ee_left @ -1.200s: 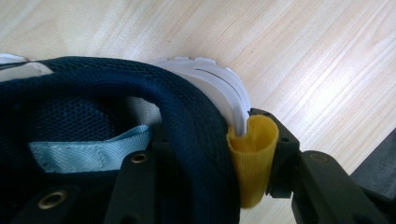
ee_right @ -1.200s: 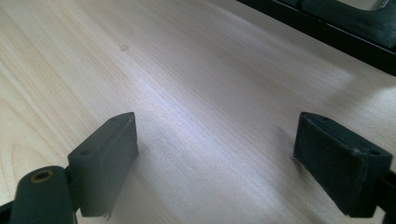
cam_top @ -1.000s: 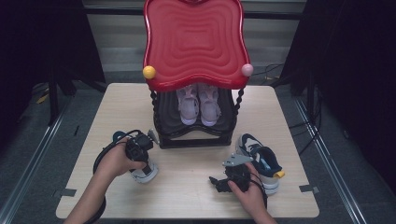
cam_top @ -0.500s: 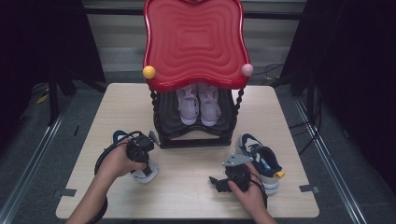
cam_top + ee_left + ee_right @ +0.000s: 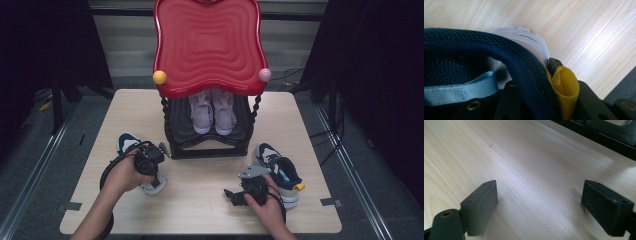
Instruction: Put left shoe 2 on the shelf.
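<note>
— Left gripper view: where's the shoe (image 5: 474, 55)?
— Between my left gripper's (image 5: 150, 162) jaws; they've just closed, clamping its heel collar. My right gripper (image 5: 541, 207) gapes, holding nothing, over the table (image 5: 524, 157).

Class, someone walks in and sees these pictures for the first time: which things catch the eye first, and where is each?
The big red wavy top of the rack at the table's far middle strikes first, with a pale pair of shoes on the black shelf beneath it. Nearer, a navy sneaker lies at the right. The left gripper is shut on the heel collar of the other navy sneaker, by its yellow pull tab.
</note>
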Motion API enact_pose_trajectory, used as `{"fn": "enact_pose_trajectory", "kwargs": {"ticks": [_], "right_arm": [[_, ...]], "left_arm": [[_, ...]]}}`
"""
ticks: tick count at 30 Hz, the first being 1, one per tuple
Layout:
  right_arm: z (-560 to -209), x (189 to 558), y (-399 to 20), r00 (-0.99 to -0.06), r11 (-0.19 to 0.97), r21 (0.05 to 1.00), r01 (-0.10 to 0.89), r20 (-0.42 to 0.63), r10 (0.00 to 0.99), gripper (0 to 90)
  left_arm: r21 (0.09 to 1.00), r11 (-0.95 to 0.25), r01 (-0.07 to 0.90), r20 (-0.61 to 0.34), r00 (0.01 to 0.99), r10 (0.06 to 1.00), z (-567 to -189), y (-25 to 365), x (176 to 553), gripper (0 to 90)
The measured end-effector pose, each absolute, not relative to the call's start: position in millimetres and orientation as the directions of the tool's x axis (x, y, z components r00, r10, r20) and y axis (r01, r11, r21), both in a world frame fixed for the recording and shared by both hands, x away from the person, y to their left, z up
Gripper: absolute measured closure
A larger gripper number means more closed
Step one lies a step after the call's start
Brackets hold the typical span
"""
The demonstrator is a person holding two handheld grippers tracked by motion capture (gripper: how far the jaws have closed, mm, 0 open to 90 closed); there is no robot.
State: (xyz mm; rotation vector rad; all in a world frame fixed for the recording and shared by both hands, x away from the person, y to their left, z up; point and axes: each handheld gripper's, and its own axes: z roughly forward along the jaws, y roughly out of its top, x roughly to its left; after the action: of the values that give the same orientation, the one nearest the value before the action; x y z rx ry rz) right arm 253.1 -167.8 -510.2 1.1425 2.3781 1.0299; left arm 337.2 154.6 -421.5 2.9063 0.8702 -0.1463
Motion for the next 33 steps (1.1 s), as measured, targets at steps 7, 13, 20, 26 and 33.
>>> {"fn": "enact_pose_trajectory", "kwargs": {"ticks": [7, 13, 20, 26, 33], "right_arm": [[-510.2, 253.1, -167.7, -0.635, 0.424, 0.719, 0.551, 0.031, 0.772, 13.2], [-510.2, 253.1, -167.8, -0.635, 0.424, 0.719, 0.55, 0.031, 0.772, 13.2], [-510.2, 253.0, -167.7, -0.634, 0.423, 0.719, 0.552, 0.032, 0.773, 13.2], [-510.2, 253.0, -167.7, -0.634, 0.423, 0.719, 0.551, 0.032, 0.772, 13.2], [-510.3, 253.1, -167.7, -0.636, 0.423, 0.72, 0.55, 0.032, 0.771, 13.2]], "left_arm": [[0.083, -0.826, 0.557, -0.107, 0.829, 0.549, -410.6, 158.3, 337.2, 74.9], [0.082, -0.826, 0.558, -0.13, 0.827, 0.547, -411.2, 158.7, 339.3, 75.2], [0.07, -0.808, 0.585, -0.21, 0.8, 0.562, -431.3, 160.0, 342.2, 73.9], [0.076, -0.789, 0.61, -0.211, 0.783, 0.585, -432.6, 161.9, 342.7, 71.4], [0.076, -0.78, 0.622, -0.232, 0.771, 0.593, -437.2, 162.3, 342.5, 72.0]]}}
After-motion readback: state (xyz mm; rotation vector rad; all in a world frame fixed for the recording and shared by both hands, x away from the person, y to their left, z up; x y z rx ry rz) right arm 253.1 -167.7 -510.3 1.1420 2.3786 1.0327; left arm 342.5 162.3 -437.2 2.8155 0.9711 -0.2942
